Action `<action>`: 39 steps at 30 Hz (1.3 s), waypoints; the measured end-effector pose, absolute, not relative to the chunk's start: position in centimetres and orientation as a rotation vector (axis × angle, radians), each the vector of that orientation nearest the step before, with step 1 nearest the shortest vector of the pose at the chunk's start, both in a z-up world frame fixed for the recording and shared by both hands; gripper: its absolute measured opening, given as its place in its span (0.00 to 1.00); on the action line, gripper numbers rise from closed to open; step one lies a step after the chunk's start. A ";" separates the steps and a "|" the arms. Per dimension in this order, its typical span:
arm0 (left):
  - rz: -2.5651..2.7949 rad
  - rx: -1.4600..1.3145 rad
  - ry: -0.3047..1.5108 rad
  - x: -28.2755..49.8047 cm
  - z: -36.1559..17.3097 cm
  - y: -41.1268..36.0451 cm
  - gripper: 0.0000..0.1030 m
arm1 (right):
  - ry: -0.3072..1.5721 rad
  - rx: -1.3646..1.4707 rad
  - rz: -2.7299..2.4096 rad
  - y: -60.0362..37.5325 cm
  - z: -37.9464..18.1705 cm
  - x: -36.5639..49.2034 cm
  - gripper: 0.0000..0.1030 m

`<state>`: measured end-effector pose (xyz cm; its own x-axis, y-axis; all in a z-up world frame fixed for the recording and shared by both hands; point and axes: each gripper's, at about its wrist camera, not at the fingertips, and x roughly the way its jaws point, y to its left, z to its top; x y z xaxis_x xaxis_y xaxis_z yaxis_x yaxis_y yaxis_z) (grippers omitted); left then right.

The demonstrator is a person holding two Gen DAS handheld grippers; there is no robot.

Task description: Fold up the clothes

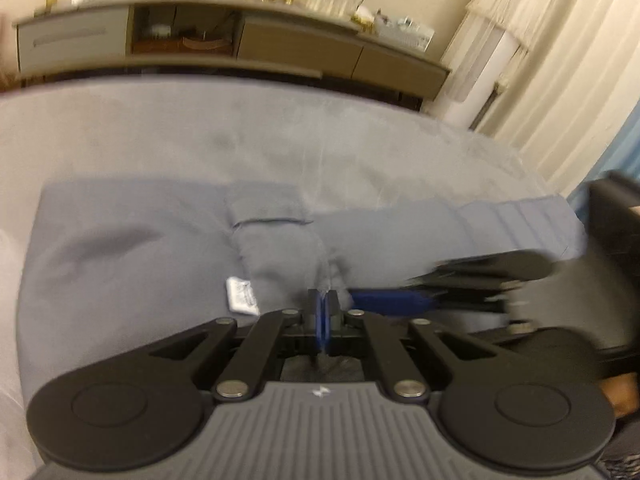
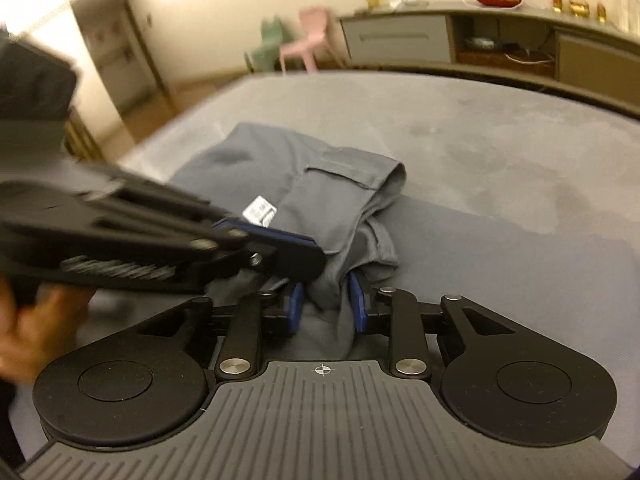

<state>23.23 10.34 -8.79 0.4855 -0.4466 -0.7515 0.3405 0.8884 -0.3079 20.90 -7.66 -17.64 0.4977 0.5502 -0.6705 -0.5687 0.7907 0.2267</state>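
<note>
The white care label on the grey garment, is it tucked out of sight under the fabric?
No, the white care label lies exposed on top of the grey garment, left of the left gripper.

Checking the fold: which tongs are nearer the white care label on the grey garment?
Left. The left tongs lie right beside the white care label on the grey garment; the right tongs straddle bunched cloth nearer the camera.

Garment [image 2: 304, 184] lies on bed [image 2: 500, 152] (sideboard [image 2: 460, 36] behind).
</note>
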 end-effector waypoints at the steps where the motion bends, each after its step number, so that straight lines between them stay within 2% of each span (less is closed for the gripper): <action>1: -0.479 -0.118 0.954 23.2 -8.8 10.2 0.02 | 0.801 -0.031 0.635 -8.2 -17.1 19.9 0.38; 4: -0.474 -0.104 0.966 23.2 -8.9 10.0 0.02 | 0.788 -0.025 0.532 -9.8 -15.3 16.8 0.39; 8: -0.461 -0.042 0.963 22.8 -8.7 9.1 0.02 | 0.747 0.083 0.651 -10.1 -14.5 10.9 0.39; 11: -0.459 -0.007 0.964 22.3 -7.8 8.9 0.05 | 0.758 -0.119 0.685 -7.8 -16.9 7.5 0.27; 12: -0.465 -0.006 0.959 21.9 -7.2 8.9 0.05 | 0.738 -0.184 0.670 -7.1 -17.5 6.6 0.27; 17: -0.529 0.114 0.838 14.5 -3.2 10.7 0.12 | 0.754 -0.248 0.607 -5.3 -17.4 6.4 0.29; 21: -0.590 0.142 0.794 8.6 -2.4 14.8 0.11 | 0.736 -0.222 0.601 -5.5 -17.8 6.2 0.30; 25: -0.696 0.098 0.823 3.2 -3.1 18.4 0.12 | 0.721 -0.206 0.590 -6.7 -17.8 5.6 0.30; 28: -0.619 0.344 0.944 1.2 -6.7 16.7 0.08 | 0.724 -0.200 0.591 -7.0 -17.6 5.2 0.30; 29: -0.614 0.353 0.917 0.9 -6.6 16.1 0.05 | 0.723 -0.198 0.591 -7.0 -17.5 5.1 0.30; 31: -0.613 0.363 0.860 0.3 -6.1 15.0 0.04 | 0.715 -0.195 0.590 -7.1 -17.6 4.9 0.30; 33: -0.705 0.299 0.756 -0.5 -4.3 14.1 0.14 | 0.710 -0.190 0.588 -7.2 -17.6 4.8 0.30; 34: -0.739 0.280 0.718 -0.7 -3.7 13.6 0.14 | 0.708 -0.188 0.587 -7.2 -17.7 4.8 0.31; 36: -0.675 0.377 0.782 0.5 -5.8 11.8 0.14 | 0.707 -0.193 0.589 -7.1 -17.7 4.9 0.35; 37: -0.641 0.419 0.828 1.4 -7.3 11.2 0.14 | 0.707 -0.203 0.583 -6.9 -17.7 5.0 0.44; 38: -0.609 0.453 0.865 2.4 -8.7 10.7 0.13 | 0.710 -0.216 0.558 -6.7 -17.8 5.3 0.69; 39: -0.589 0.450 0.865 3.0 -9.1 10.7 0.14 | 0.720 -0.213 0.526 -6.7 -18.0 5.8 0.77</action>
<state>3.03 10.70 -9.15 0.5091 -0.2953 -0.8085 0.6443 0.7536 0.1304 5.80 -6.67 -17.98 0.6294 0.3836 -0.6758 -0.5267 0.8500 -0.0080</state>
